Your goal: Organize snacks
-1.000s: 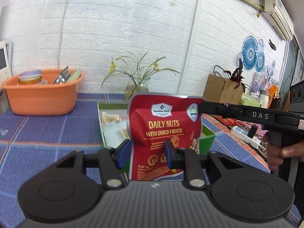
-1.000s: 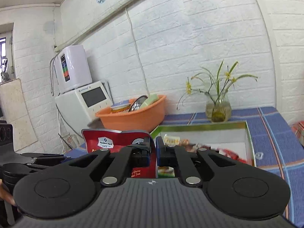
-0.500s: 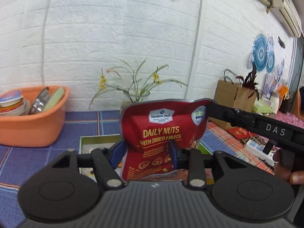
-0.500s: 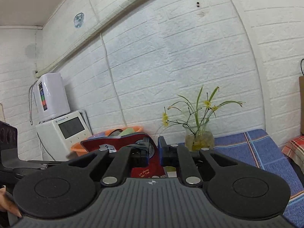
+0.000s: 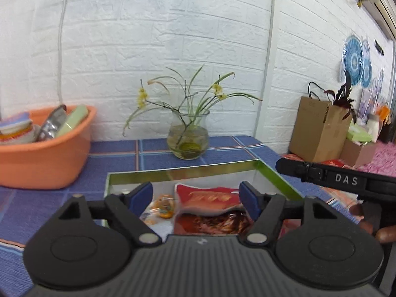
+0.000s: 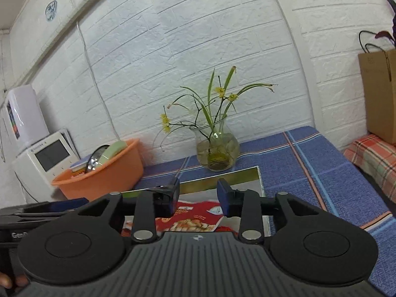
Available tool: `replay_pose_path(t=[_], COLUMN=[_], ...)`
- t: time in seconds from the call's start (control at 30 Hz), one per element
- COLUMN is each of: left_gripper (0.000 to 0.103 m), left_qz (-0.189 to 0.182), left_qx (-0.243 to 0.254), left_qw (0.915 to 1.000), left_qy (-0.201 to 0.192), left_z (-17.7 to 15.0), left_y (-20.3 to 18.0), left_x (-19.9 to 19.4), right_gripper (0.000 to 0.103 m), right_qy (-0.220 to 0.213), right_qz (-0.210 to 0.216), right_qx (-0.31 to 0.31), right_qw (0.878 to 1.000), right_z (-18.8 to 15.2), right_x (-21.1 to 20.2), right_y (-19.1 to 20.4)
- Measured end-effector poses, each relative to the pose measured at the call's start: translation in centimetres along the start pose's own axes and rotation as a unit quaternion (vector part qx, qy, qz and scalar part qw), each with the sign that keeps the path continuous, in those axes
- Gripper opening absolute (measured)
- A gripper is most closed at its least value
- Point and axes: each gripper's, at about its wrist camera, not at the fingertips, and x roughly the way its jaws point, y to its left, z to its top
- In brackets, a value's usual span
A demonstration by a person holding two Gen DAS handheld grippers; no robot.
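The red Daily Nuts bag (image 5: pixel 208 198) lies flat inside the green-rimmed box (image 5: pixel 188 170), on top of other red packets. It also shows in the right wrist view (image 6: pixel 195 217). A small orange snack packet (image 5: pixel 164 204) lies left of it in the box. My left gripper (image 5: pixel 196 198) is open and empty just above the bag. My right gripper (image 6: pixel 198 198) is open and empty over the same box (image 6: pixel 222 175). The right gripper's body shows at the right of the left wrist view (image 5: pixel 346 180).
An orange basin (image 5: pixel 44 148) with dishes stands at the left on the blue checked tablecloth (image 5: pixel 148 151). A glass vase with yellow flowers (image 5: pixel 188 136) stands behind the box. A cardboard box (image 5: pixel 319 131) sits at the right. A white appliance (image 6: pixel 42 158) stands far left.
Both grippers held the Daily Nuts bag upright above the box. Now both have opened and the bag lies flat in the box.
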Motion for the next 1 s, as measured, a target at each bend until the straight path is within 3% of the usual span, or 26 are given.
replay_pose_path(t=[0.07, 0.17, 0.27, 0.43, 0.73, 1.0], left_gripper=[0.073, 0.074, 0.075, 0.076, 0.076, 0.078], left_qz=[0.021, 0.056, 0.065, 0.075, 0.1, 0.089], left_qx=[0.023, 0.054, 0.057, 0.028, 0.0, -0.014], left_qw=[0.9995, 0.997, 0.9962, 0.9967, 0.9949, 0.9959], left_qy=[-0.005, -0.009, -0.002, 0.01, 0.006, 0.004], left_z=[-0.5, -1.3, -2.1, -3.7, -7.0, -9.3], left_y=[-0.6, -1.7, -2.2, -2.6, -3.9, -4.6], left_x=[-0.8, -1.9, -3.2, -5.9, -12.7, -16.0], right_gripper=[0.085, 0.092, 0.102, 0.103, 0.103, 0.103], right_qy=[-0.001, -0.002, -0.006, -0.013, -0.028, -0.024], right_qz=[-0.023, -0.061, -0.094, -0.115, -0.085, -0.072], right_qx=[-0.015, -0.032, -0.059, -0.091, -0.145, -0.107], right_qw=[1.0, 0.998, 0.994, 0.989, 0.985, 0.991], right_z=[-0.2, -0.2, -0.5, -1.3, -4.4, -6.8], right_x=[-0.3, -1.0, -2.2, -4.7, -10.5, -13.6], right_y=[0.5, 1.5, 2.8, 5.1, 9.1, 10.4])
